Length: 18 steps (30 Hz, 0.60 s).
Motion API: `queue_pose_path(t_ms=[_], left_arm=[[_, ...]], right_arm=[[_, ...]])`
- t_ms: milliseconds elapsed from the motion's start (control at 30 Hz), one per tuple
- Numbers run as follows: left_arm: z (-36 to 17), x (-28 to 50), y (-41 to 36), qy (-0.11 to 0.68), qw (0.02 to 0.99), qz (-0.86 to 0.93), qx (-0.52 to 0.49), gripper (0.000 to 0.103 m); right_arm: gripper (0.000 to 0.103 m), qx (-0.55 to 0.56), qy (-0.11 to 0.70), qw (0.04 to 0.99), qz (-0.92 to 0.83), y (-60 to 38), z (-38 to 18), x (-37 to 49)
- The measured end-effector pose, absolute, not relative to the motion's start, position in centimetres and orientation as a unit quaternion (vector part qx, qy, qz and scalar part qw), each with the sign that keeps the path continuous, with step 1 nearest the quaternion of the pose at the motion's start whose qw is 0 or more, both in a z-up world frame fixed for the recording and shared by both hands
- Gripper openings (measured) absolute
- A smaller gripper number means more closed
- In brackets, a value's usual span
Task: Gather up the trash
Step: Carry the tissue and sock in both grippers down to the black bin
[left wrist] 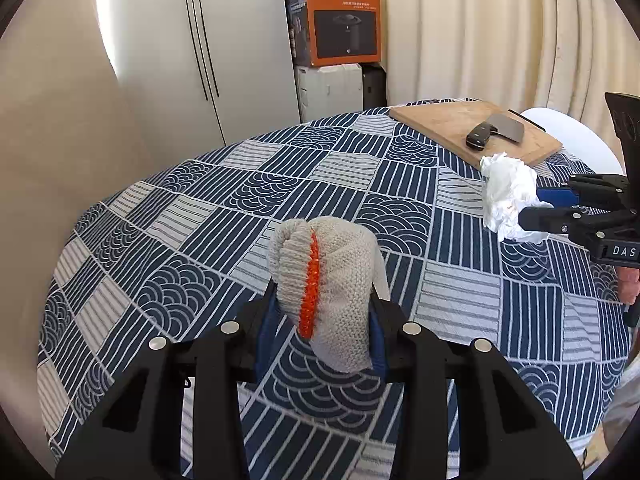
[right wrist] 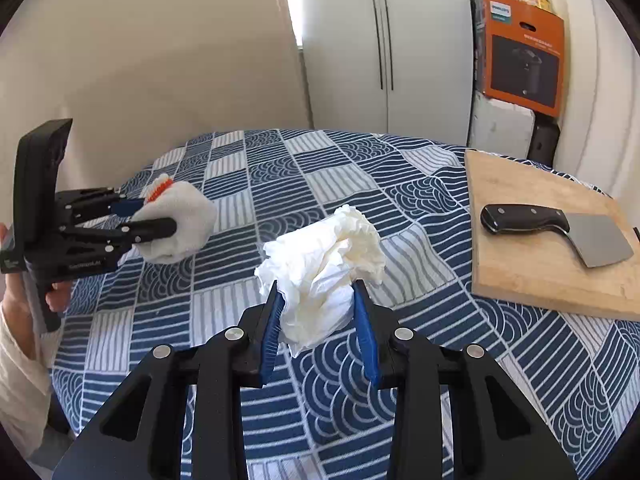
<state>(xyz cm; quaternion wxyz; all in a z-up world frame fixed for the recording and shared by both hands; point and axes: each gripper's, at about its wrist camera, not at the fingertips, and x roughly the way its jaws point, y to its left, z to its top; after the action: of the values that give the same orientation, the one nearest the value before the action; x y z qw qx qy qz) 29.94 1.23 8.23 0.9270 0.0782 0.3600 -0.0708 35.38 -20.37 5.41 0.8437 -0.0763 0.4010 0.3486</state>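
Observation:
My left gripper point(left wrist: 320, 312) is shut on a grey knitted glove point(left wrist: 340, 280) with an orange cuff seam, held clear above the patterned tablecloth point(left wrist: 200, 220). In the right wrist view the same gripper point(right wrist: 156, 216) and the glove point(right wrist: 180, 228) appear at the left, a hand on its handle. My right gripper point(right wrist: 320, 308) is shut on a crumpled white tissue point(right wrist: 324, 264), also lifted off the cloth. The left wrist view shows that tissue point(left wrist: 508, 196) and the right gripper point(left wrist: 536, 208) at the right edge.
A wooden cutting board point(right wrist: 552, 248) with a black-handled cleaver point(right wrist: 560, 228) lies at the table's far right. A white cabinet point(right wrist: 384, 48) and an orange box point(right wrist: 520, 52) on stacked boxes stand beyond the table. A white chair back point(left wrist: 572, 136) sits behind the board.

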Motion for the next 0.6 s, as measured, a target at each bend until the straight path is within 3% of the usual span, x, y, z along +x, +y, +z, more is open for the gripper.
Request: queue_pose_path(t_ms=[600], left_arm=[[10.8, 18.5, -0.3, 0.301, 0.946, -0.079, 0.094, 0.039]], right_arm=[[0.032, -0.109, 0.39, 0.848, 0.343, -23.0, 7.8, 25.3]])
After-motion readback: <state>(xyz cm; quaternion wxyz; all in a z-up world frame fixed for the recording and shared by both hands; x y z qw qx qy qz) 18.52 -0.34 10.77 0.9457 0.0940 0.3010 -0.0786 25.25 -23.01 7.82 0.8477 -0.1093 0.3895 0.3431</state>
